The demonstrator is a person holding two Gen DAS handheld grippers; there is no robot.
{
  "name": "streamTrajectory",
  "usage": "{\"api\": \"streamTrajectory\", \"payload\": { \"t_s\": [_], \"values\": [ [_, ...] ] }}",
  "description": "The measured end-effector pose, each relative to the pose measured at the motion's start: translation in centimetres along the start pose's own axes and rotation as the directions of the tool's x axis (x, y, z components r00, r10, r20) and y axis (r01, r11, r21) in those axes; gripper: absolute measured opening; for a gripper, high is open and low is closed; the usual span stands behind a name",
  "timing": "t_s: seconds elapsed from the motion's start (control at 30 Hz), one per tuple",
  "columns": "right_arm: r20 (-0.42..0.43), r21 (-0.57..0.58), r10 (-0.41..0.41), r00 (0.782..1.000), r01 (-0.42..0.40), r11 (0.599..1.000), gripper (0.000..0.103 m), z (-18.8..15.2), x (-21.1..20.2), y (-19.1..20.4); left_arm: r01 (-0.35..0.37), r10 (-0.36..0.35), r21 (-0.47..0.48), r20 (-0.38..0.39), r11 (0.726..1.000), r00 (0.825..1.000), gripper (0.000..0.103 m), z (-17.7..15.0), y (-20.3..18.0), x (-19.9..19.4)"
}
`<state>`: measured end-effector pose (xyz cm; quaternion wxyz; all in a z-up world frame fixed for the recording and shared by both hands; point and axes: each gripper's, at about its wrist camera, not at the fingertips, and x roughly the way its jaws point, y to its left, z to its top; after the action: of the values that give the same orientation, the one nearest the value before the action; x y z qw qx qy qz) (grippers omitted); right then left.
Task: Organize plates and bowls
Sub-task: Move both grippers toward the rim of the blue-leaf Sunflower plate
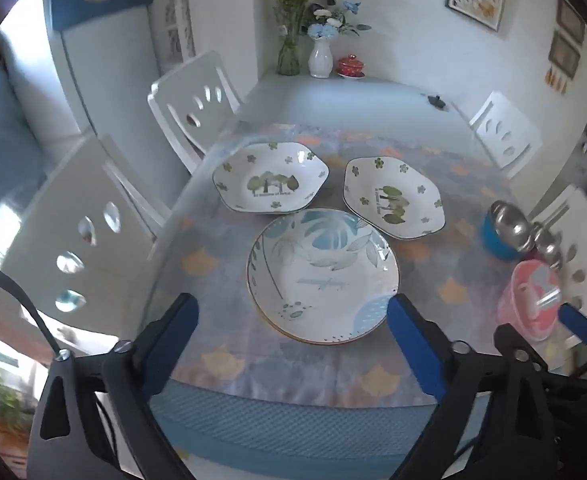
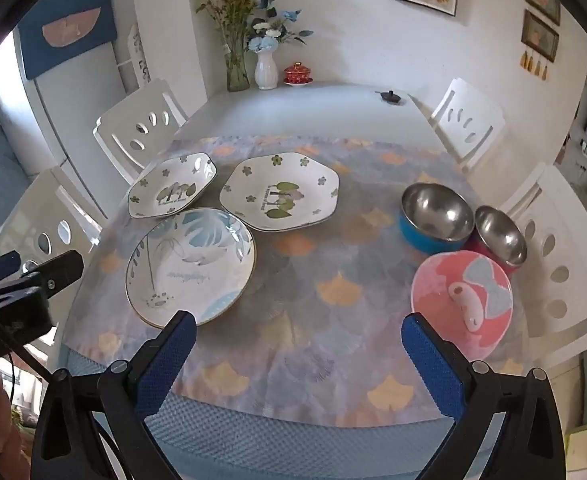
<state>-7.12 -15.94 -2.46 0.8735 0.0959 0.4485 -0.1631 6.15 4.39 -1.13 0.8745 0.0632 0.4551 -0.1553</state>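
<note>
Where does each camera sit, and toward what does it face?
Left wrist: on the left hand-held gripper, open, facing the round leaf plate; the right hand-held gripper shows at its right edge.
Right wrist: on the right hand-held gripper, open, facing the tablecloth between plates and pink bowl.
Shared: leaf plate, two hexagonal plates, steel bowls.

Each gripper is built of black plastic arms tipped with blue textured pads (image 2: pixel 433 364), as seen on the right gripper (image 2: pixel 299 354) and the left gripper (image 1: pixel 293 340). Silver screws (image 1: pixel 122 346) are set at the joints. A black cable (image 1: pixel 17 292) is routed along the left side.
</note>
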Motion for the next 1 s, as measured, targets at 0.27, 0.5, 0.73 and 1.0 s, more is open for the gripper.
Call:
{"api": "streamTrajectory", "payload": {
  "t_s": [0.27, 0.5, 0.73, 1.0],
  "values": [
    [-0.032, -0.03, -0.021, 0.999, 0.02, 0.999, 0.093, 1.6, 1.6, 3.2, 0.019, -0.018, -0.028, 0.025, 0.999, 1.0, 0.086, 0.8, 2.9, 0.9],
    [-0.019, -0.043, -0.042, 0.999, 0.041, 0.998, 0.09, 2.8, 2.4, 5.4, 0.016, -0.015, -0.018, 0.03, 1.0, 0.999, 0.087, 1.9, 4.7, 2.0],
    [-0.059, 0.003, -0.039, 0.997, 0.039, 0.999, 0.088, 3.3, 5.2, 6.1, 0.04, -0.039, -0.031, 0.028, 0.999, 0.999, 0.087, 2.4, 7.2, 3.8],
    [-0.109, 0.058, -0.02, 0.994, 0.027, 0.998, 0.079, 3.3, 9.5, 5.6, 0.089, -0.089, 0.003, -0.062, 0.996, 0.994, 0.087, 1.5, 7.9, 9.3]
  ]
}}
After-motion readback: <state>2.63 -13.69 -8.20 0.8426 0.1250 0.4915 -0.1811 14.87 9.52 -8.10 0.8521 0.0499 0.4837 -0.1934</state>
